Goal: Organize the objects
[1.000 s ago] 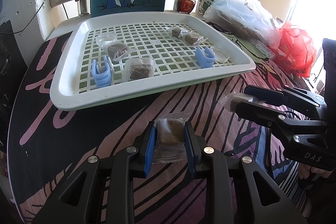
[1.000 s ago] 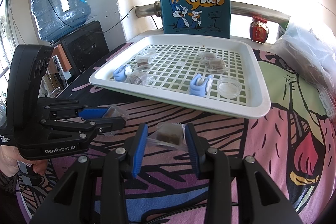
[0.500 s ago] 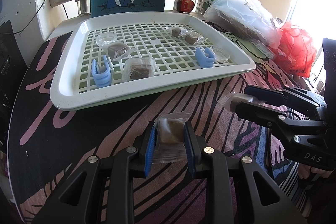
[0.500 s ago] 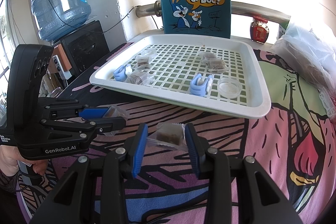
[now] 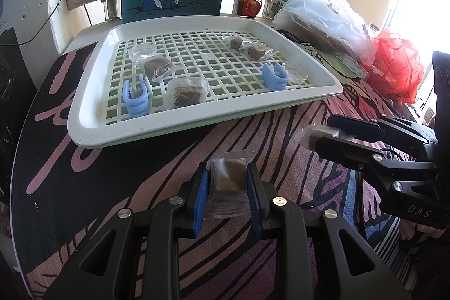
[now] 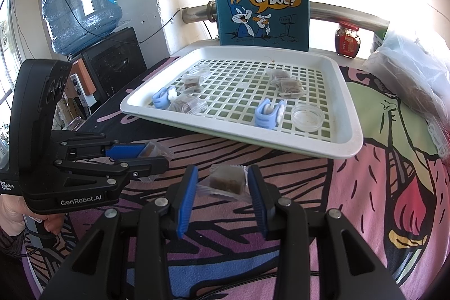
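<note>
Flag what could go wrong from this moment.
Left gripper pinches a wrapped brown cube partly by its crinkly wrapper, so it might slip. In the right gripper, the second cube sits skewed, touching one pad only. The tray overhangs its green underlay; a bump could tip it.

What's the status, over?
Left gripper shut on a wrapped cube. Right gripper shut on another cube. Both are short of the tray; nothing lies between.

A table draped in a cartoon-print cloth [image 6: 374, 187] carries a white grid tray [image 6: 353, 114] and plastic bags [image 5: 323, 16].
</note>
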Available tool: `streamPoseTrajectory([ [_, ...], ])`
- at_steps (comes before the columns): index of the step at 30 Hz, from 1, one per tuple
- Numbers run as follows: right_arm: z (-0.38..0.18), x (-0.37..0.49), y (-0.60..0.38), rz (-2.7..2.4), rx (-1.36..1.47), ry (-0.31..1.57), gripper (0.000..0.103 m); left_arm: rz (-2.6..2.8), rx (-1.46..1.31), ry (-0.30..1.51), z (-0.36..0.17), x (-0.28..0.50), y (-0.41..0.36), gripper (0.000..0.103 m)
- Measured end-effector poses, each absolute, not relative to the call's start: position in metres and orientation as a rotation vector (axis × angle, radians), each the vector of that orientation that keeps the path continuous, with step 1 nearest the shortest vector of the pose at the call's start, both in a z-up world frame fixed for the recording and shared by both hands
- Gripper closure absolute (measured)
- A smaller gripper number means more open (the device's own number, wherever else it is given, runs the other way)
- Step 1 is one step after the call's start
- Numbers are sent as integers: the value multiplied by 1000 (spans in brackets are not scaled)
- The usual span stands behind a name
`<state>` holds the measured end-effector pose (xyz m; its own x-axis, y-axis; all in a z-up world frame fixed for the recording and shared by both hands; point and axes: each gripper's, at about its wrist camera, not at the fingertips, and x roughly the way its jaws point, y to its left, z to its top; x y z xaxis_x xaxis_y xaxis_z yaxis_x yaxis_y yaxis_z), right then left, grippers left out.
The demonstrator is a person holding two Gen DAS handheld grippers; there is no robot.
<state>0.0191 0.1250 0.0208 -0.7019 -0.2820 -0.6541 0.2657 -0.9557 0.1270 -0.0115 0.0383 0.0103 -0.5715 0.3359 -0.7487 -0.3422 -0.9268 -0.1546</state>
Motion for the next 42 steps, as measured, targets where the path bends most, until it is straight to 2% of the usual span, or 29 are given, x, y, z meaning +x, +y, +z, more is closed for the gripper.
streamPoseTrajectory([
  [13,20,18,125,-2646,1037,-41,67,2484,-1195,6,9,-12,37,78],
  [27,14,10,137,-2612,1089,-132,67,2497,-1200,36,10,-13,38,78],
  [32,15,7,138,-2587,1102,-144,67,2445,-1204,-14,11,-15,34,78],
  [35,26,6,143,-2574,1083,-148,67,2419,-1187,-103,22,-18,22,78],
  [42,80,-11,170,-2620,955,-165,67,2541,-1067,-37,70,-37,-3,78],
])
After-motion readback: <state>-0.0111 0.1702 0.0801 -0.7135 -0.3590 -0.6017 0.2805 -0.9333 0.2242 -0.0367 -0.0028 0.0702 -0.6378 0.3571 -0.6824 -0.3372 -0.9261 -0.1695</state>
